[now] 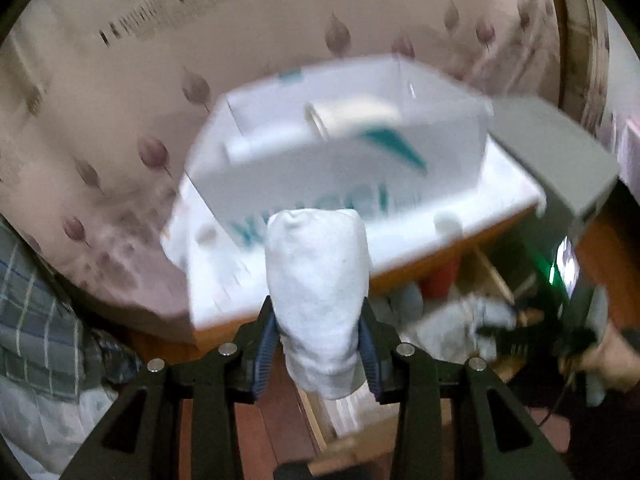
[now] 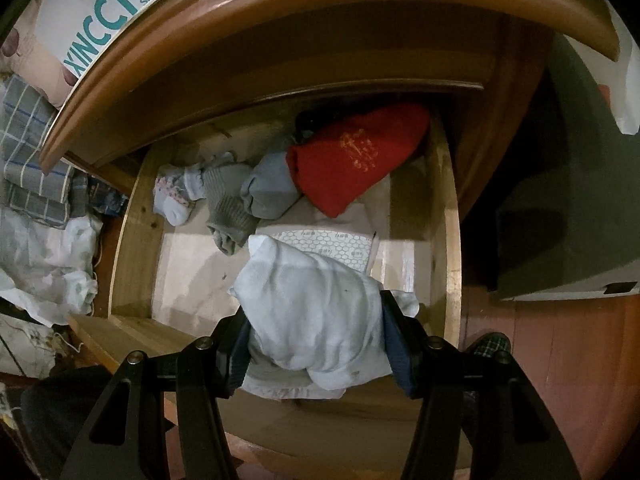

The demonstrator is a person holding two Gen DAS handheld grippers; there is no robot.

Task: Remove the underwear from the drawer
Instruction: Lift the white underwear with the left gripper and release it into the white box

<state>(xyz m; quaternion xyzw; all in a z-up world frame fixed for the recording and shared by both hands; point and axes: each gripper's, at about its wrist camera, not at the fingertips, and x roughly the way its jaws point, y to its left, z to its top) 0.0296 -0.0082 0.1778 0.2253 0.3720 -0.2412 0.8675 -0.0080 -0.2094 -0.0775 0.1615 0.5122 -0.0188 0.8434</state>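
Note:
My left gripper (image 1: 318, 354) is shut on a rolled white garment (image 1: 318, 280) and holds it in the air in front of a white shoe box (image 1: 320, 176). My right gripper (image 2: 316, 344) is shut on a bundle of white underwear (image 2: 316, 312), held just above the front part of the open wooden drawer (image 2: 450, 240). Inside the drawer lie a red garment (image 2: 356, 160), a grey garment (image 2: 270, 190), grey socks (image 2: 228, 208) and small white socks (image 2: 176, 196).
The white XINCCI shoe box (image 2: 108, 12) stands on the cabinet top above the drawer. A grey box (image 2: 568, 208) stands right of the cabinet. Checked cloth (image 2: 28, 148) and a white bag (image 2: 44, 264) lie to the left. A patterned paper (image 2: 332, 244) lines the drawer floor.

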